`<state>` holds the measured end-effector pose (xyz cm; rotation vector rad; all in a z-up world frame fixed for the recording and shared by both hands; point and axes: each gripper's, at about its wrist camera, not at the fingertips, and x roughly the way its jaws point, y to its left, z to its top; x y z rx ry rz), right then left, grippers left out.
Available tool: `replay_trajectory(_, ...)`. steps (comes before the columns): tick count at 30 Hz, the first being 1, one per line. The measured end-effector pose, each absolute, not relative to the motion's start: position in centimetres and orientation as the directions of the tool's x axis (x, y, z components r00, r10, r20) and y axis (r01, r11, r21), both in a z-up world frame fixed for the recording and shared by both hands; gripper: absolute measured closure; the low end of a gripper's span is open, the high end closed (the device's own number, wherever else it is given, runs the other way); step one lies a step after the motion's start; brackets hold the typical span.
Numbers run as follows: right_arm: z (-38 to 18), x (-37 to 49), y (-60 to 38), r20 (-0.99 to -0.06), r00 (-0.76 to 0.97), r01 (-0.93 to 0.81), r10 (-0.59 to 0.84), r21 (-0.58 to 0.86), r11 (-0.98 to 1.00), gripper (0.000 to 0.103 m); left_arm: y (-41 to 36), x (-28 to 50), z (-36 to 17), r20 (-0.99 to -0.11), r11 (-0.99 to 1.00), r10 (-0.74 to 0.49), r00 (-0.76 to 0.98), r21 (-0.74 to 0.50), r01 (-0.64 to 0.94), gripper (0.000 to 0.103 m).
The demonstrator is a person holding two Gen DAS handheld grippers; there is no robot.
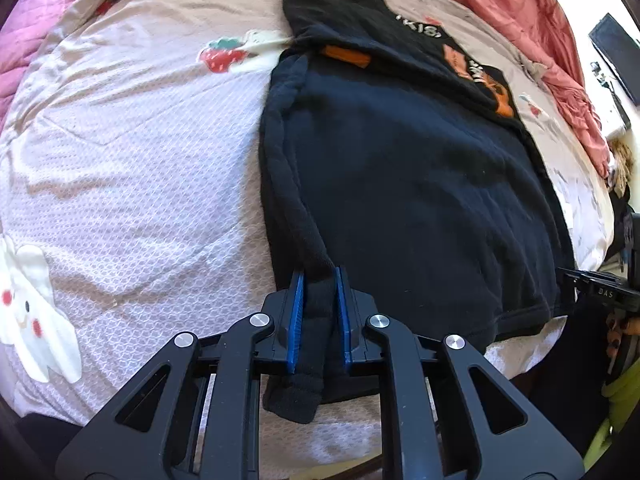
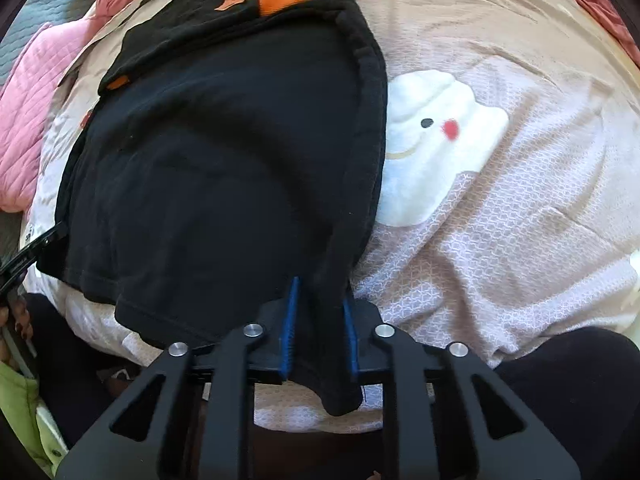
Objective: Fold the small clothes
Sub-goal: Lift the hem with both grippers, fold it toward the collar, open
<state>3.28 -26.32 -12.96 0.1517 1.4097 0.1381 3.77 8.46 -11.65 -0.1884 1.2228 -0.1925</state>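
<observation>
From the left wrist camera, the left gripper [image 1: 320, 280] points steeply down, its blue pads [image 1: 297, 312] pinched narrow on a rolled edge of the black garment [image 1: 420, 200]. That garment lies spread on a pale bedcover [image 1: 140, 160] printed with strawberries [image 1: 222, 55] and a white cartoon figure [image 1: 28, 312]. An orange patch [image 1: 346, 56] and white lettering show at its far end. A pink quilt [image 1: 520, 8] lies beyond, and part of the right gripper [image 1: 596, 290] shows at the garment's right corner.

From the right wrist camera, the right gripper [image 2: 320, 300] is clamped narrow on the black garment's [image 2: 220, 180] near right edge, cloth hanging below the pads. The bedcover [image 2: 500, 220] lies under it; the left gripper's tip [image 2: 44, 240] touches the left edge.
</observation>
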Motion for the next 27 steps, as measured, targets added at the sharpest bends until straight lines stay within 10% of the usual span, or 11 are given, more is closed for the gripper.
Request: replay_trajectory(27, -5.9, 14.2, -29.2, -0.738, 0.586, -0.106, 0.335, 0.340, 0.935, 0.095, 10.3, 14.2, -5.8, -0.785, 0.938, -0.306, 0.539, -0.345, 0.030, 0.100)
